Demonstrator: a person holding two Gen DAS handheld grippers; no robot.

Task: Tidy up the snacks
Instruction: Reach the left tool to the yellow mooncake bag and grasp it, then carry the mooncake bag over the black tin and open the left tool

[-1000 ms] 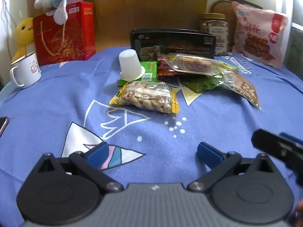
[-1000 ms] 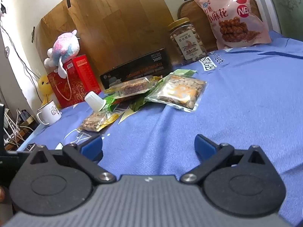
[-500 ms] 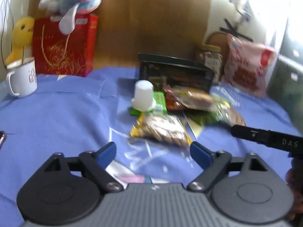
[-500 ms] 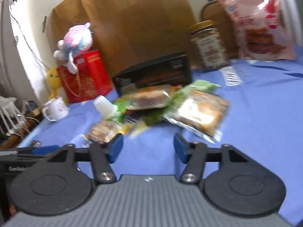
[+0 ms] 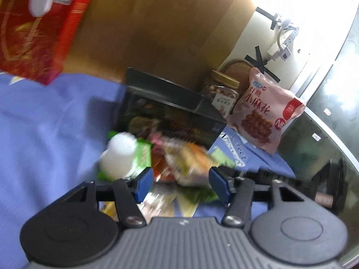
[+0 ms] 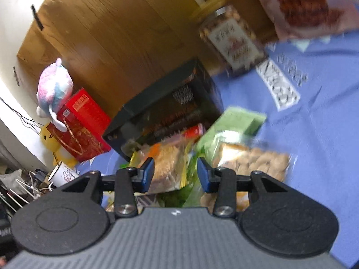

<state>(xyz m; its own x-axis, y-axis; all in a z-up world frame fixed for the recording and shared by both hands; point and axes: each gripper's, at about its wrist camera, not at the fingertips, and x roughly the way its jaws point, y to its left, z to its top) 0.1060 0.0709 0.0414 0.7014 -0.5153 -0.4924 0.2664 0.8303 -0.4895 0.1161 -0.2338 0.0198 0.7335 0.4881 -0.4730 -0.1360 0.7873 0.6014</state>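
1. Broadly, a blue cloth with white printed patterns (image 6: pixel 325 116) covers the table, and a wooden panel (image 6: pixel 116 35) stands behind it.
2. Next in size, a pink puffed snack bag with red print (image 5: pixel 262 114) stands upright at the back right, beside a clear plastic jar with a yellow lid (image 5: pixel 222 94); the right wrist view cuts the bag off at the top edge.
3. A long black rectangular box (image 6: pixel 166 112) lies with its long axis across the table, just behind the snack pile.
4. A red gift box with gold pattern (image 6: pixel 83 125) stands at the back left. Only the right wrist view shows in full the pink and blue plush toy (image 6: pixel 55 89) on it, the yellow plush (image 6: pixel 50 139), and a white enamel mug (image 6: pixel 61 174).
5. The pile of snack packets sits mid-table, blurred in both views: a clear packet of pale biscuits (image 6: pixel 253 161) lies with its long axis running left to right; a yellow-edged packet of brown snacks (image 6: pixel 168 165) lies lengthwise away from the camera, over a green packet (image 6: pixel 237 118).
6. Only the left wrist view shows a white plastic cup, upside down (image 5: pixel 120 154), on a green wrapper.
7. The left gripper (image 5: pixel 180 183) hovers over the pile, jaws half-wide and closing, nothing pressed between the pads.
8. The right gripper (image 6: pixel 176 174) has narrower jaws, also closing, above the yellow-edged packet; whether they touch it I cannot tell.
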